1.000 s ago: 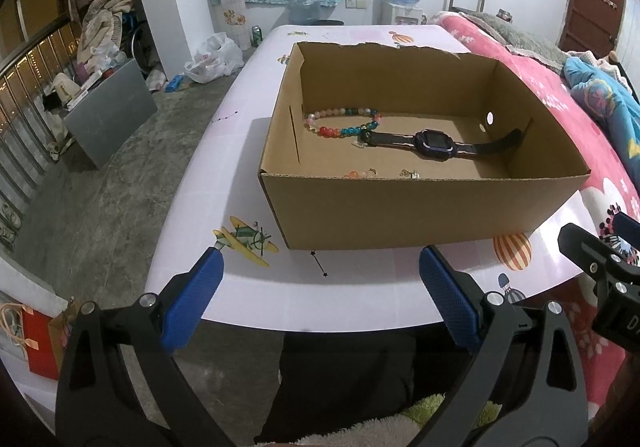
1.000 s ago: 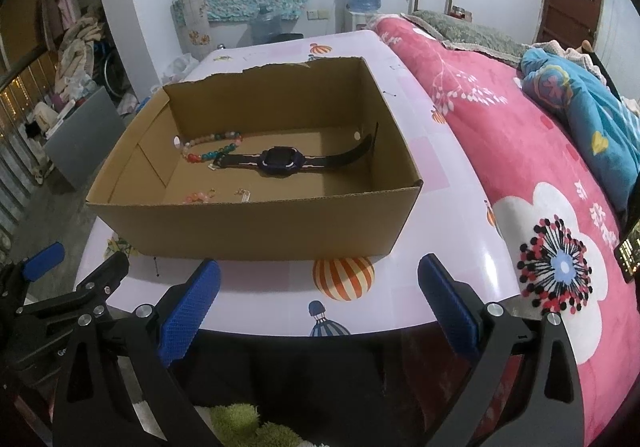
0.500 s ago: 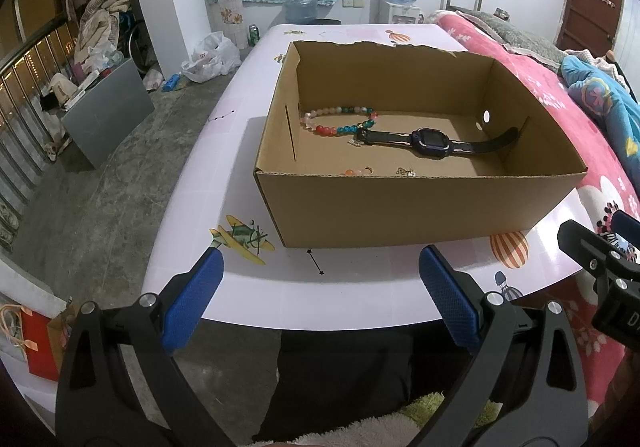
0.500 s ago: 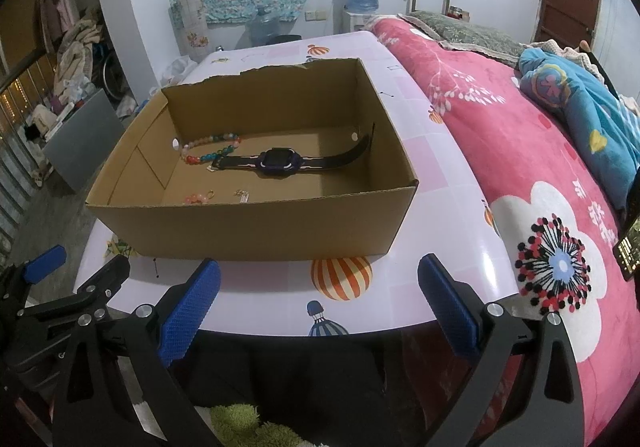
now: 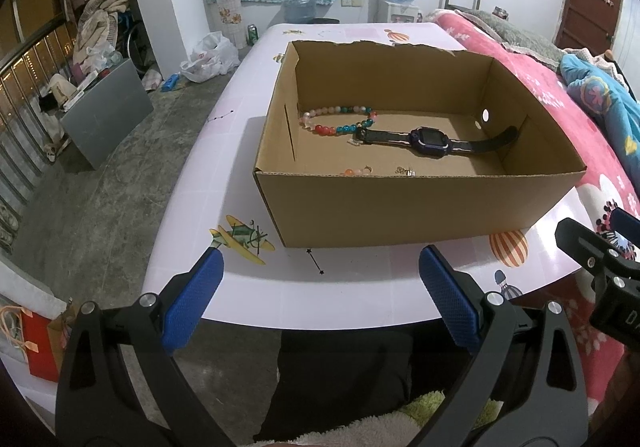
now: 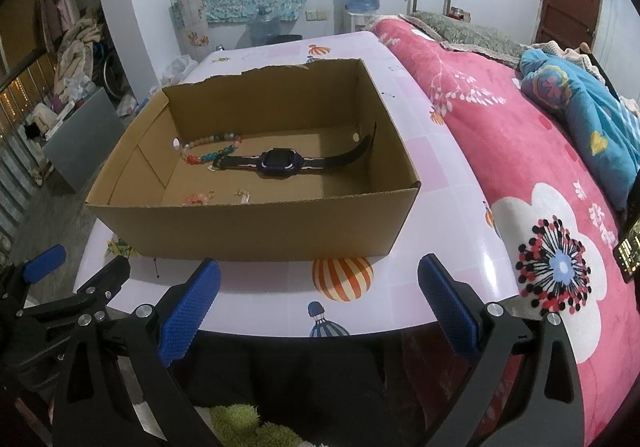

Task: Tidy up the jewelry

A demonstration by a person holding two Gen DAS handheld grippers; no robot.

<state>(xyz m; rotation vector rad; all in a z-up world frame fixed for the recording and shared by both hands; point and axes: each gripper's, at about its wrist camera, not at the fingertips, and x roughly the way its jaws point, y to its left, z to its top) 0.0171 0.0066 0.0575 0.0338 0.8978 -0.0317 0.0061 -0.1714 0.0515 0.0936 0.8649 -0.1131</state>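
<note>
An open cardboard box (image 5: 416, 207) (image 6: 256, 225) stands on the white table (image 5: 248, 271). Inside lie a colourful bead bracelet (image 5: 336, 121) (image 6: 212, 147), a dark watch (image 5: 432, 139) (image 6: 280, 163), a small pink bead piece (image 5: 356, 170) (image 6: 198, 198) and a small gold piece (image 5: 405, 170) (image 6: 242, 194). My left gripper (image 5: 320, 303) is open and empty, held off the table's near edge in front of the box. My right gripper (image 6: 316, 307) is open and empty beside it, to the right.
A bed with a pink flowered blanket (image 6: 560, 207) runs along the table's right side, with a blue quilt (image 6: 592, 115) on it. A grey board (image 5: 104, 119) and clutter stand on the floor to the left.
Both grippers have drawn back and risen slightly, so the box sits a little farther off. Both stay open; nothing in the box has moved.
</note>
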